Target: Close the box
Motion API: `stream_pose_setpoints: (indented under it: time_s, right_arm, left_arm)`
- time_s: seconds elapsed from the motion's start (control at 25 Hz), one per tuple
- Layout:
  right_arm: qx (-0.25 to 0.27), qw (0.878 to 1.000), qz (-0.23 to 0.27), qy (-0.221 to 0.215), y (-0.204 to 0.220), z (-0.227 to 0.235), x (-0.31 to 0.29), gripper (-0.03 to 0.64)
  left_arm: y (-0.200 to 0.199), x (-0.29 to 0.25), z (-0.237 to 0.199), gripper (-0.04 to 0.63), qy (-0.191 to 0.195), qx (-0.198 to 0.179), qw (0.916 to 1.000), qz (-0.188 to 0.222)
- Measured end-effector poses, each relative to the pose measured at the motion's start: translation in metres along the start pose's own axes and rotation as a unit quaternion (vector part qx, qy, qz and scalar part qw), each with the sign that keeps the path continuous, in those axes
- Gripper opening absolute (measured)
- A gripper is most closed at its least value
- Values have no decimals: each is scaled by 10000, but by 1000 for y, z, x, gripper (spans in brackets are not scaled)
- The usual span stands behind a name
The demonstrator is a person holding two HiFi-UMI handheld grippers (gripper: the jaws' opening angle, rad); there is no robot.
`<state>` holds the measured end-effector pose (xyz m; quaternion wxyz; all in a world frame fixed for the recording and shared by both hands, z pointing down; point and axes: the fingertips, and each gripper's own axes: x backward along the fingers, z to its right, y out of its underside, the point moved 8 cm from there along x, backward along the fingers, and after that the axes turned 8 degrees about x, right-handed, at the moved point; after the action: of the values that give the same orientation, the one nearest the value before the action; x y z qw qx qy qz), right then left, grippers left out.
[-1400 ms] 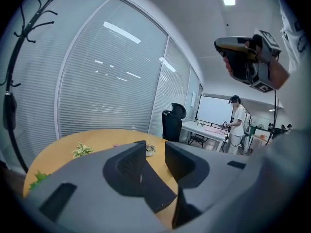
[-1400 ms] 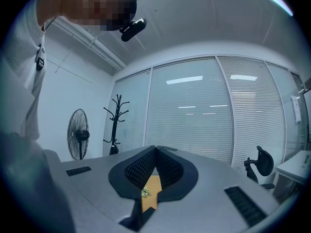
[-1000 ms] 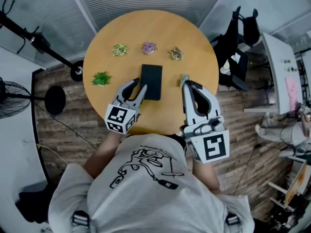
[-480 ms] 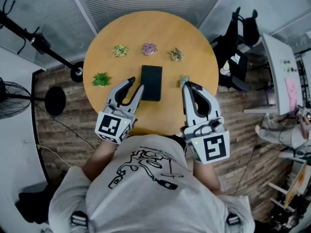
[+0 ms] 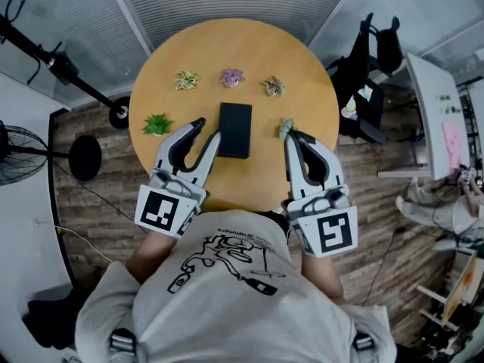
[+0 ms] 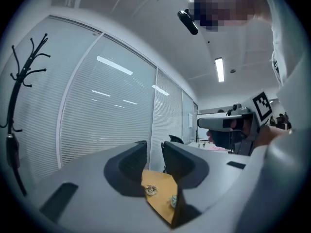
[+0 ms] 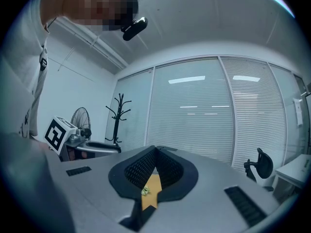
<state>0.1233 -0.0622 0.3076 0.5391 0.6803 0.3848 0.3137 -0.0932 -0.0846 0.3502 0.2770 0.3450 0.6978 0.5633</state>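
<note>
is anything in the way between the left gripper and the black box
Nothing visible. The left gripper, jaws open and empty, is close to the left edge of the black box, with only bare table between them. The small plants lie off to the sides.

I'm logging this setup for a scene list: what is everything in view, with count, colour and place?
table: one, round, light wood, centre
box: one, black, flat at the table's middle
small plants: five, in an arc around the box; green, cream-green, purple, brownish, pale green
coat stand: one, black, floor at left
fan: one, black, far left
office chair: one, black, right of the table
desk: one, white, far right
shirt: one, pale grey with a black print, bottom
left claw: one, grey-white, open, empty, just left of the box
right claw: one, grey-white, shut, empty, by the pale green plant
</note>
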Motion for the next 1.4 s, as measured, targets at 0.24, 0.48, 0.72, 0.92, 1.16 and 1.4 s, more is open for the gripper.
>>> stream_pose_setpoints:
  time_s: [0.24,0.48,0.72,0.92,1.16,1.4]
  right_arm:
    - [12,10000,-35,15,0,0,2,15]
    - [27,10000,-67,33,0,-2,2,15]
    - [58,9999,-85,53,0,-2,3,15]
    - [54,9999,-116,76,1,-2,3,15]
    - [60,9999,-118,98,0,-3,3,14]
    - [47,9999,-123,98,1,-2,3,15]
  left_arm:
    - [-20,8,5,115,-9,-31,9999,166]
    - [-30,11,5,115,10,-41,9996,268]
    - [-25,10,5,110,5,-12,9997,256]
    - [-24,10,5,110,30,-2,9997,232]
    - [-26,11,4,110,51,-26,9997,230]
    - [-23,9,5,110,68,-22,9998,209]
